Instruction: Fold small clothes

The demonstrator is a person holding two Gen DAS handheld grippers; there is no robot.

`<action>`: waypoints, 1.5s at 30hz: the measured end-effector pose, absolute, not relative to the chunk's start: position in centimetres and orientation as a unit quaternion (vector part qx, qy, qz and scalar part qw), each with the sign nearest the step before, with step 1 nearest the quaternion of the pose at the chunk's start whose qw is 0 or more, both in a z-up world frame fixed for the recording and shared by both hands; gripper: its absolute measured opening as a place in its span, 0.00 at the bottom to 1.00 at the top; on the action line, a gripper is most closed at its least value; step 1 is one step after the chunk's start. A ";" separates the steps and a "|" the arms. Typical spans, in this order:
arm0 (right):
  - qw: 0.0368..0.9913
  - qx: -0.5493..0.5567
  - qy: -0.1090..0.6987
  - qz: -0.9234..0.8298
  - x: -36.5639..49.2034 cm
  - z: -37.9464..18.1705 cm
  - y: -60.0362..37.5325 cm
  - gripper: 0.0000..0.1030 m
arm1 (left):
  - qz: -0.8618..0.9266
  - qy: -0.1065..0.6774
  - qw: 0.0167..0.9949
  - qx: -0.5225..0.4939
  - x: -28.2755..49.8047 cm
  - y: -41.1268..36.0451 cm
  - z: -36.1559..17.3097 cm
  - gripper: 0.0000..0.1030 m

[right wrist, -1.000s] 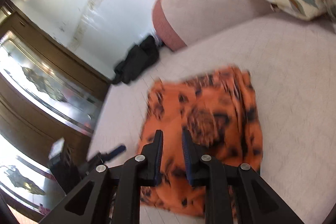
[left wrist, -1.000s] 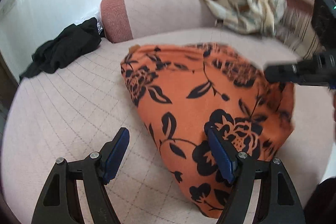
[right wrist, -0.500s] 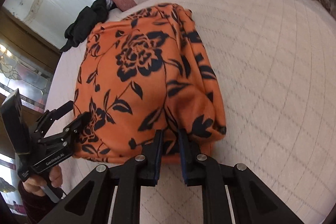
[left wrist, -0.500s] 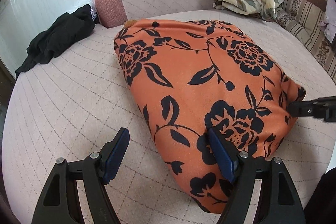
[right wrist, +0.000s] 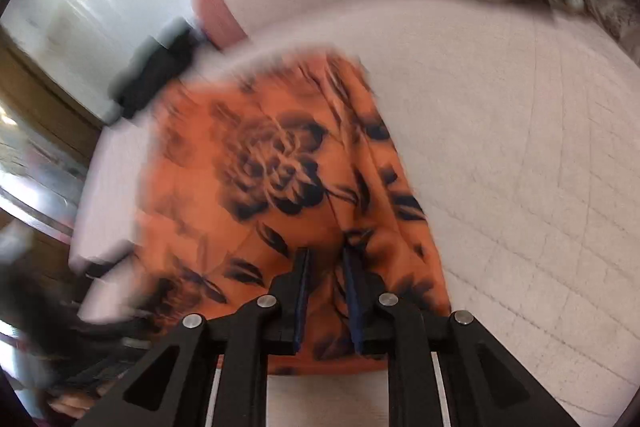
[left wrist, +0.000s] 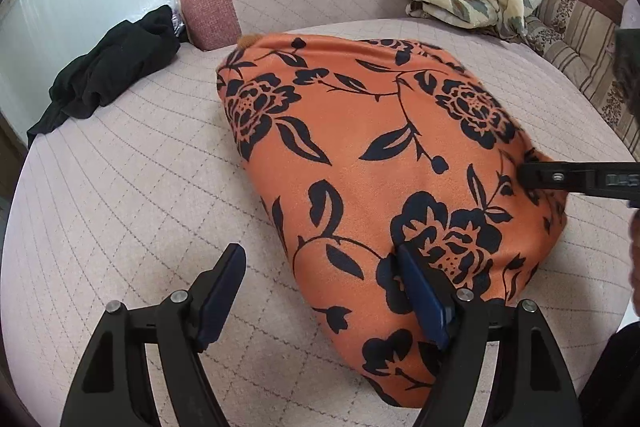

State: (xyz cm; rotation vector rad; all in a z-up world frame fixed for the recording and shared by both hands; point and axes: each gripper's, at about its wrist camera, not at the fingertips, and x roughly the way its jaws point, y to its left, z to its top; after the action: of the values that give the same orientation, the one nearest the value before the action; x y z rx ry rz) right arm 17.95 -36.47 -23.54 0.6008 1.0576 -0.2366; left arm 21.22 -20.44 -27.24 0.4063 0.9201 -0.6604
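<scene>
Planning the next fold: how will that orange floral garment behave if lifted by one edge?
The orange floral garment will probably drape limply: its edges already curve softly over the quilted cushion. It looks thin, so likely light. Layers may slide apart, since only the right gripper pinches its edge.

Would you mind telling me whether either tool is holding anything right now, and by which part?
The left tool is open and holds nothing. The right tool has a fold of the orange floral garment near its edge between narrowly parted fingers; whether it grips cannot be told.
</scene>
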 end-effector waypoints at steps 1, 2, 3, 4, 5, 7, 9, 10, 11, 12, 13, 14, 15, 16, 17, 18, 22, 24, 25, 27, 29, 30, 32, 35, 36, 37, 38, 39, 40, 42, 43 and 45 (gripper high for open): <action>0.817 0.289 0.488 -0.103 17.6 -23.4 -36.6 0.20 | -0.308 0.433 0.825 0.191 21.3 -20.4 -27.2 0.81; 0.809 0.293 0.502 -0.091 17.3 -23.0 -36.7 0.19 | -0.306 0.435 0.826 0.188 21.4 -20.4 -27.3 0.83; 0.802 0.291 0.514 -0.086 17.3 -22.9 -36.7 0.19 | -0.304 0.438 0.826 0.185 21.5 -20.3 -27.4 0.85; 0.796 0.288 0.525 -0.084 17.2 -22.8 -36.6 0.19 | -0.303 0.443 0.825 0.177 21.7 -20.2 -27.4 0.85; 0.790 0.282 0.537 -0.088 17.2 -22.7 -36.4 0.19 | -0.302 0.446 0.825 0.172 21.8 -20.1 -27.5 0.85; 0.798 0.263 0.533 -0.095 17.5 -21.3 -35.9 0.19 | -0.302 0.450 0.824 0.167 21.9 -20.0 -27.5 0.85; 0.823 0.243 0.506 -0.087 18.6 -19.2 -35.3 0.20 | -0.301 0.448 0.824 0.169 21.8 -20.1 -27.5 0.86; 0.831 0.240 0.496 -0.081 19.5 -18.4 -35.2 0.20 | -0.300 0.448 0.825 0.171 21.7 -20.2 -27.5 0.86; 0.835 0.236 0.490 -0.082 21.0 -17.7 -35.2 0.20 | -0.299 0.447 0.825 0.172 21.7 -20.2 -27.6 0.86; 0.837 0.232 0.488 -0.088 22.5 -17.4 -35.4 0.20 | -0.298 0.446 0.826 0.174 21.6 -20.3 -27.6 0.86; 0.838 0.229 0.487 -0.092 23.8 -17.3 -35.5 0.20 | -0.298 0.445 0.826 0.176 21.6 -20.3 -27.6 0.86; 0.836 0.234 0.489 -0.093 25.4 -17.4 -35.9 0.20 | -0.299 0.444 0.826 0.178 21.5 -20.4 -27.6 0.86; 0.833 0.243 0.489 -0.089 26.6 -17.7 -36.3 0.20 | -0.300 0.444 0.825 0.179 21.6 -20.4 -27.5 0.86; 0.830 0.253 0.490 -0.085 27.9 -18.2 -36.7 0.20 | -0.300 0.444 0.825 0.179 21.6 -20.4 -27.5 0.86; 0.822 0.264 0.498 -0.085 29.6 -19.3 -37.4 0.20 | -0.302 0.445 0.824 0.178 21.6 -20.3 -27.5 0.86; 0.812 0.269 0.510 -0.089 30.8 -21.0 -38.0 0.20 | -0.305 0.446 0.823 0.177 21.7 -20.3 -27.6 0.86; 0.784 0.305 0.532 -0.097 32.5 -24.6 -39.5 0.19 | -0.305 0.447 0.822 0.180 21.8 -20.3 -27.7 0.87; 0.787 0.287 0.536 -0.105 32.9 -23.0 -38.8 0.19 | -0.302 0.447 0.822 0.183 21.8 -20.3 -27.7 0.87; 0.798 0.274 0.527 -0.102 33.4 -22.2 -38.2 0.20 | -0.302 0.445 0.822 0.185 21.8 -20.4 -27.7 0.87; 0.822 0.260 0.503 -0.065 34.4 -20.3 -36.9 0.21 | -0.302 0.444 0.823 0.186 21.7 -20.5 -27.7 0.87; 0.832 0.271 0.483 -0.012 35.4 -19.2 -35.3 0.21 | -0.303 0.445 0.823 0.184 21.8 -20.4 -27.7 0.88; 0.837 0.268 0.478 0.002 35.9 -18.9 -34.7 0.21 | -0.303 0.446 0.822 0.182 21.8 -20.4 -27.7 0.88; 0.841 0.249 0.480 0.018 37.7 -19.2 -32.9 0.21 | -0.302 0.448 0.822 0.179 21.9 -20.4 -27.8 0.90; 0.815 0.255 0.520 0.015 40.3 -22.6 -32.4 0.21 | -0.300 0.449 0.822 0.178 22.1 -20.3 -27.9 0.90; 0.806 0.251 0.536 0.012 41.0 -23.8 -32.4 0.19 | -0.300 0.450 0.822 0.179 22.1 -20.3 -28.0 0.90; 0.796 0.251 0.550 0.009 41.6 -25.2 -32.4 0.19 | -0.302 0.451 0.821 0.178 22.2 -20.3 -28.0 0.90; 0.804 0.266 0.532 0.013 41.1 -25.2 -32.8 0.19 | -0.304 0.453 0.819 0.177 22.3 -20.3 -28.0 0.90; 0.805 0.268 0.529 0.013 41.1 -24.9 -32.9 0.19 | -0.305 0.454 0.819 0.176 22.3 -20.2 -28.0 0.90; 0.803 0.269 0.532 0.012 40.9 -24.7 -33.0 0.19 | -0.306 0.455 0.818 0.174 22.4 -20.2 -28.0 0.90; 0.809 0.263 0.526 0.010 39.6 -23.5 -33.0 0.19 | -0.307 0.459 0.816 0.169 22.6 -20.0 -28.0 0.91; 0.813 0.256 0.522 0.009 38.5 -22.8 -32.9 0.19 | -0.307 0.462 0.816 0.165 22.7 -20.0 -28.0 0.91; 0.823 0.245 0.512 0.009 36.3 -21.6 -33.0 0.19 | -0.308 0.466 0.814 0.157 22.9 -19.8 -28.0 0.91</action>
State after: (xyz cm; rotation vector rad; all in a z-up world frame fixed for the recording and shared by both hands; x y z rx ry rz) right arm 36.27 -33.01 -21.62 0.5207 1.0886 0.0194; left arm 22.93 -19.75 -28.01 0.3353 0.9955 -0.6576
